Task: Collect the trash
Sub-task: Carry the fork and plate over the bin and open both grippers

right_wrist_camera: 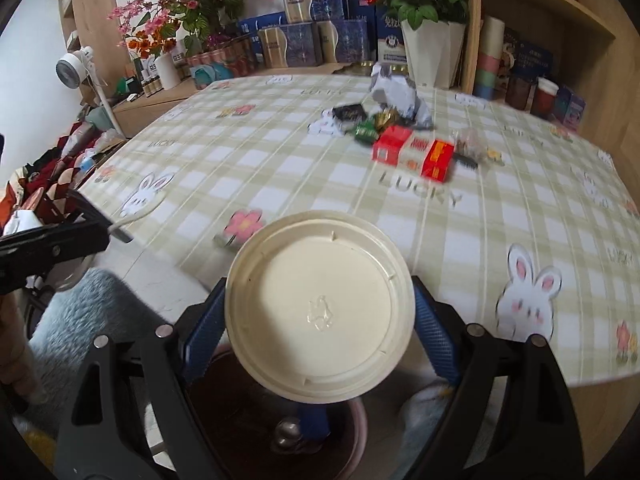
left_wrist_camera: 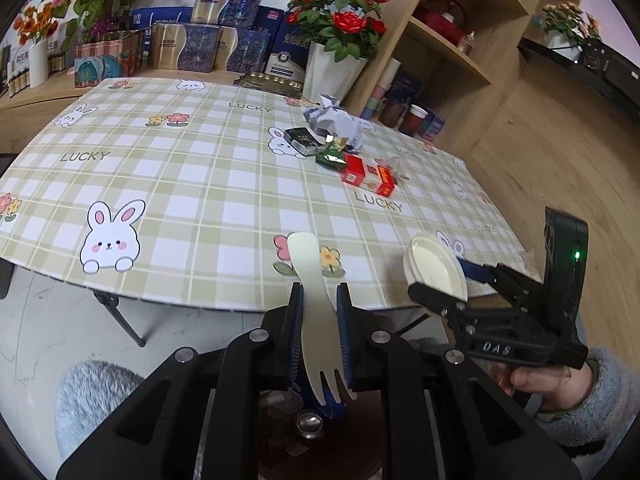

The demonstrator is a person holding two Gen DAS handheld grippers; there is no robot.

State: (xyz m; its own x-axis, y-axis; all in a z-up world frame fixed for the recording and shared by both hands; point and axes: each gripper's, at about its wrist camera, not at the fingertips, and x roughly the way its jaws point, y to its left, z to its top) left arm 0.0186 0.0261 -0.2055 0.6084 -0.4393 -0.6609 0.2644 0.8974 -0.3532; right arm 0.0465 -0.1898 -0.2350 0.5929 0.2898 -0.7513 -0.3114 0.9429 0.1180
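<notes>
Left wrist view: the left gripper (left_wrist_camera: 320, 312) has its jaws nearly closed on a pale fork (left_wrist_camera: 316, 312), handle pointing toward the table (left_wrist_camera: 200, 184). The right gripper (left_wrist_camera: 440, 284) carries a round lid (left_wrist_camera: 436, 266) beside the table edge. Trash left on the cloth: crumpled paper (left_wrist_camera: 334, 120), a dark box (left_wrist_camera: 302, 140), a green wrapper (left_wrist_camera: 330, 156), red boxes (left_wrist_camera: 368, 176).

Right wrist view: the jaws stand wide, clamped on the lid's (right_wrist_camera: 320, 308) rim. Only here a dark bin (right_wrist_camera: 240, 412) shows below, likely the drop spot. So two pieces are in hand, not yet binned.
</notes>
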